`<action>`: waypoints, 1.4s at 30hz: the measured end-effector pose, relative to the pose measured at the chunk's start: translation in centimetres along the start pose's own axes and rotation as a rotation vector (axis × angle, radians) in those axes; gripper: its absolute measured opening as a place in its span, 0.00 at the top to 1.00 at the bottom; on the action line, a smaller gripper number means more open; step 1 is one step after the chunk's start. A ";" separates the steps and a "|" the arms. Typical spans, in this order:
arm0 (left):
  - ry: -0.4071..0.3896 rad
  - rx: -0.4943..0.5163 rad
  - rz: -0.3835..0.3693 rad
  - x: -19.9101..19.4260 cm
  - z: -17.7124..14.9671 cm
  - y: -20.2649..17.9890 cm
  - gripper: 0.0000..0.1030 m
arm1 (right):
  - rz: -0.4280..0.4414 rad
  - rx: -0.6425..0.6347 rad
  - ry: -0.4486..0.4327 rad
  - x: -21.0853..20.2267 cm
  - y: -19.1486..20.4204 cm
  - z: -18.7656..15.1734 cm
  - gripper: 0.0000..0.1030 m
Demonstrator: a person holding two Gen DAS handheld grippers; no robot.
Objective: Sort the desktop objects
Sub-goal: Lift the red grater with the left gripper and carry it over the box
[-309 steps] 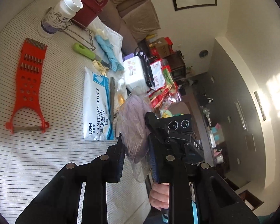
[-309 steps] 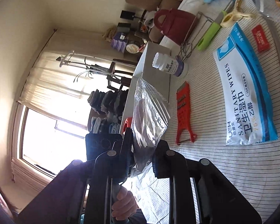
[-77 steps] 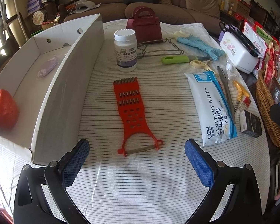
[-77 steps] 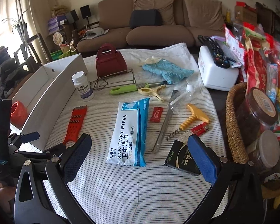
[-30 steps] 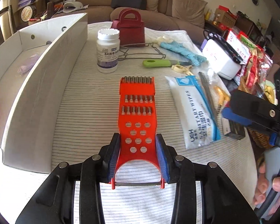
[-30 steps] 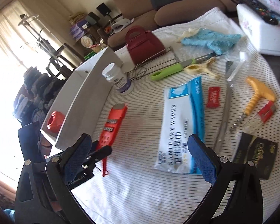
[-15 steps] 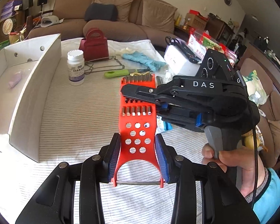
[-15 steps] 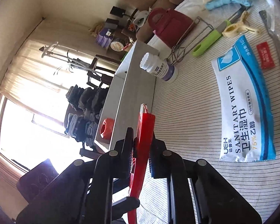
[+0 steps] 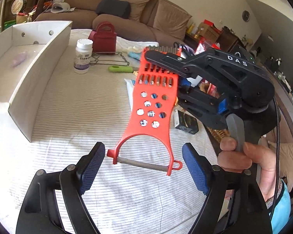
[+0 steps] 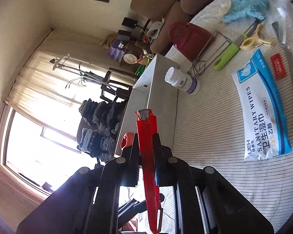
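In the left wrist view, the red grater hangs in the air above the striped worktop, in the middle of the frame. Its long side runs from the lower middle up toward the upper right. The forked end with the metal bar is at the bottom, and the toothed end is at the top. The right gripper comes in from the right side of the frame, and its fingers are clamped on the grater's upper part. A hand holds that gripper's handle. The left gripper has just been opening. Its blue fingers stand apart on either side of the forked end, not touching it. A white box stands at the upper left.

In the right wrist view, the grater shows only its thin edge, pointing straight up the middle of the frame. The fingers squeeze it from both sides. This view also shows the whole wipes pack at the right, which the grater mostly hides in the other view.
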State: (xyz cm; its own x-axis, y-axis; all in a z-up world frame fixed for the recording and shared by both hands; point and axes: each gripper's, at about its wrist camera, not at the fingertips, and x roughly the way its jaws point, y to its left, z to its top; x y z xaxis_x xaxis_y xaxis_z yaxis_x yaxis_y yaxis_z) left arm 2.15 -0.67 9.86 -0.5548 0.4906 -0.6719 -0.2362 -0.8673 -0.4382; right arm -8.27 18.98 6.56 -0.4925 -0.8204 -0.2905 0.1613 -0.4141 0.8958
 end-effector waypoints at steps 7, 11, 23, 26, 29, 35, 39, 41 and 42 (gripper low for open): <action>0.036 -0.345 -0.384 -2.7 -2.1 4.3 0.20 | 0.025 -0.017 -0.065 -2.8 1.9 -1.1 0.89; -0.022 -0.685 -0.675 -2.6 -4.7 7.4 0.20 | 0.098 0.021 -0.122 -4.2 2.3 -2.0 0.89; -0.074 -0.819 -0.881 -1.9 -4.6 7.1 0.87 | 0.196 0.150 -0.267 -5.5 2.4 -5.9 0.89; -0.070 -0.843 -0.897 -2.2 -4.7 8.1 0.87 | 0.180 0.136 -0.251 -5.5 2.7 -6.1 0.88; -0.082 -0.820 -0.926 -3.1 -4.1 8.8 0.87 | 0.152 0.119 -0.210 -5.4 2.8 -6.0 0.83; -0.062 -0.783 -0.953 -4.8 -2.2 9.6 0.86 | 0.142 0.111 -0.181 -7.2 2.4 -5.9 0.38; -0.012 -0.749 -0.979 -5.3 -0.8 10.2 0.87 | 0.161 0.061 -0.113 -7.7 3.3 -5.4 0.68; 0.021 -0.709 -0.961 -6.0 0.1 10.1 0.87 | 0.138 0.018 -0.057 -7.5 4.1 -5.1 0.78; 0.036 -0.689 -0.962 -6.3 0.5 10.1 0.87 | 0.136 0.005 -0.041 -7.5 4.4 -5.0 0.80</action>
State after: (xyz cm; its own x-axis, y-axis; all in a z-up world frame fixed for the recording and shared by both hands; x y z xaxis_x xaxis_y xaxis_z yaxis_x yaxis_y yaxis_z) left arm 2.90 -12.54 9.99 -0.3584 0.9284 0.0982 -0.0584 0.0827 -0.9949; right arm 0.42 21.31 10.93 -0.5009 -0.8519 -0.1529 0.2247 -0.2986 0.9275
